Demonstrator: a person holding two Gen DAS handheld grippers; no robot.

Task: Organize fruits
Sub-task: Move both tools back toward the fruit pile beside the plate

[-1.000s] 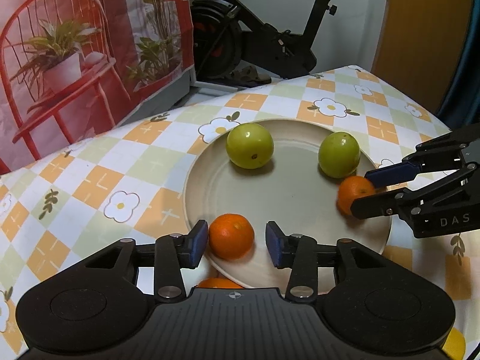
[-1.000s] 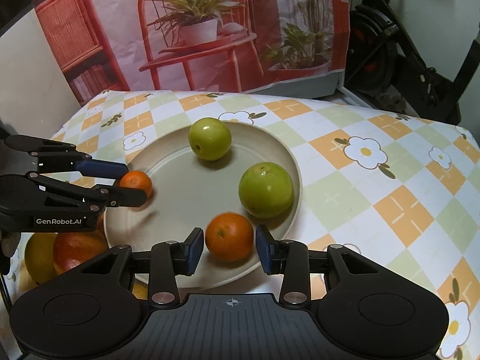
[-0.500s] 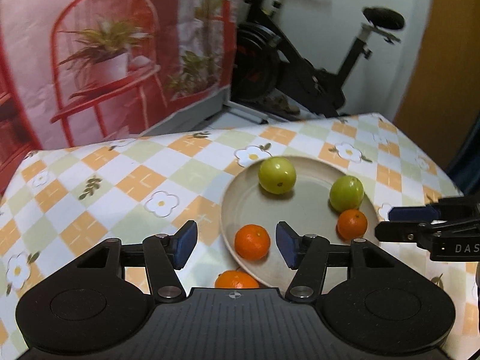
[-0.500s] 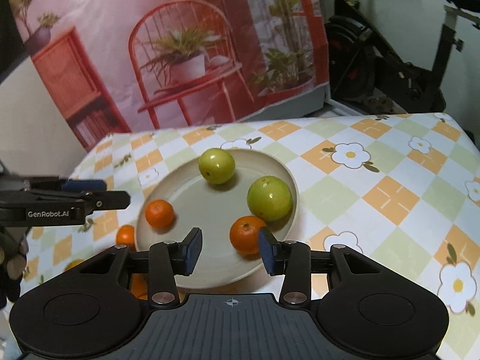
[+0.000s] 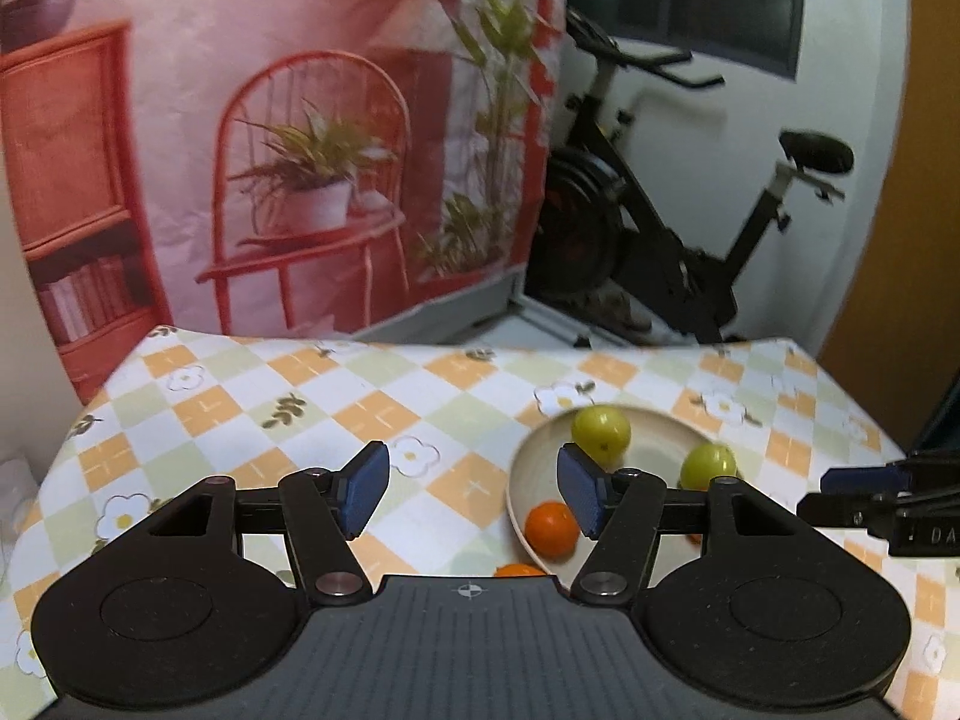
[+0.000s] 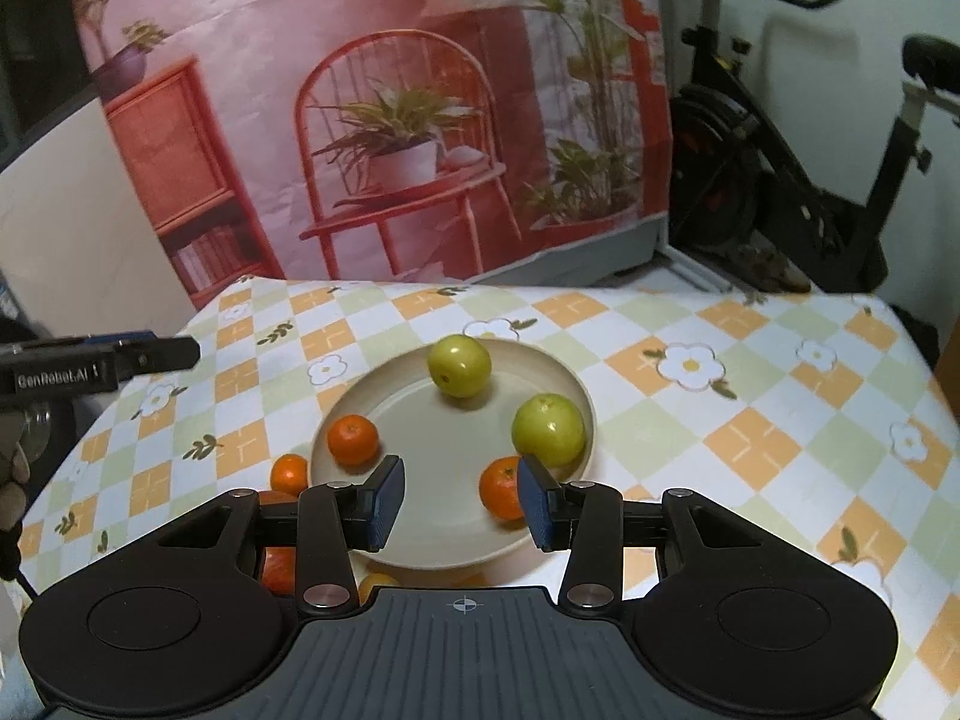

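Note:
A beige plate [image 6: 444, 450] on the checked tablecloth holds two green fruits [image 6: 459, 366] [image 6: 547, 429] and two oranges [image 6: 353, 439] [image 6: 501, 486]. My right gripper [image 6: 461, 501] hovers above the plate's near rim, open, with nothing between its pads. My left gripper [image 5: 471, 495] hangs over the cloth left of the plate [image 5: 648, 438]. Its jaws are opening and hold nothing. An orange [image 5: 549, 531] lies on the plate just past the left gripper's right pad. Each gripper shows at the edge of the other's view: left gripper [image 6: 174, 345], right gripper [image 5: 822, 492].
Another orange [image 6: 289, 474] lies on the cloth left of the plate, with a red fruit [image 6: 279, 570] and a yellow one [image 6: 375, 585] half hidden under my right gripper. A red printed backdrop and an exercise bike [image 6: 780, 180] stand beyond the table's far edge.
Both grippers have risen and drawn back from the plate, each leaving behind the orange that was between its pads. The left jaws have widened and its view has swung left.

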